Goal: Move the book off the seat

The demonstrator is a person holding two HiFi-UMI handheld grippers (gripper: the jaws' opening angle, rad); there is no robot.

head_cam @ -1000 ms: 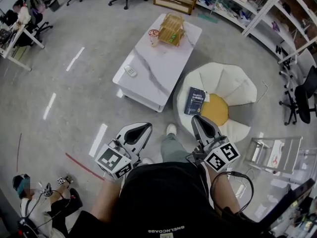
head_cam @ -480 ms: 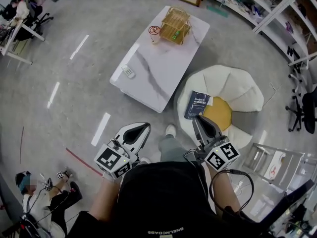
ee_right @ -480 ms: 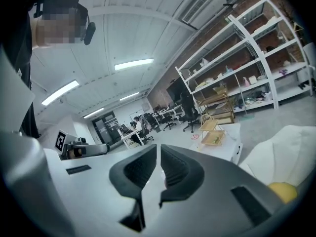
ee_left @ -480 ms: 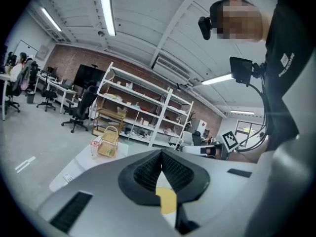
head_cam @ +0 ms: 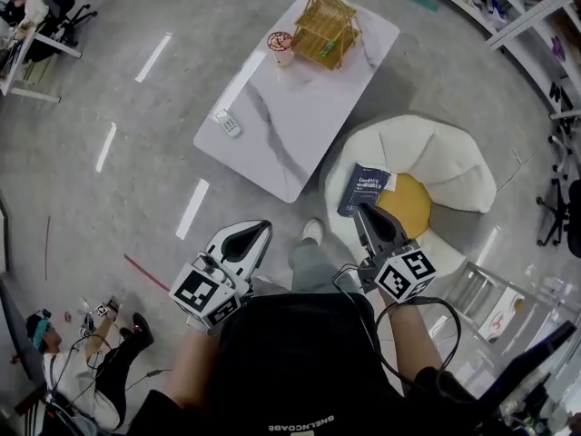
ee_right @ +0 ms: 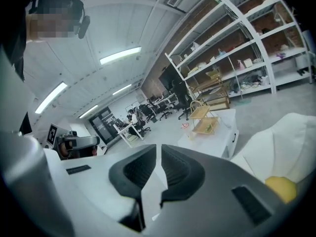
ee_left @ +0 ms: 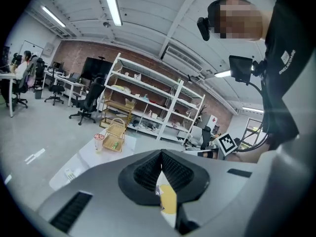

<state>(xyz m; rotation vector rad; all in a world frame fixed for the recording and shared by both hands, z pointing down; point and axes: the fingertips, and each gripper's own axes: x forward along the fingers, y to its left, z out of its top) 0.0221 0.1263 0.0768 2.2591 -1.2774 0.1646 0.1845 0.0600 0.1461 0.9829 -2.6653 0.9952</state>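
Right, nearest first: L gripper and R gripper are both held low in front of the person's body, marker cubes toward the chest, tips pointing away. In the left gripper view the L gripper has its ribbed pads pressed together at the tip, nothing btwn them. In the right gripper view the R gripper is closed too, only a hairline slit btwn the pads, nothing pinched. A white shoe sits on the floor btwn the two grippers. Off to the lower left another person sits on the floor.

Just past the R gripper's tip in the head view lies the book: dark blue cover, flat, face up, on the near-left part of the seat, a white petal-shaped floor cushion. Book's right edge lies beside the yellow centre pad. The R tip lines up w/ the book's near edge, but contact can't be told from above. L gripper is well apart from the book, off to its left.

Farther out: a low white marble-look table stands just left of the seat, w/ a remote near its left edge, and a cup and wire basket at the far end. Shelving lines the back wall.
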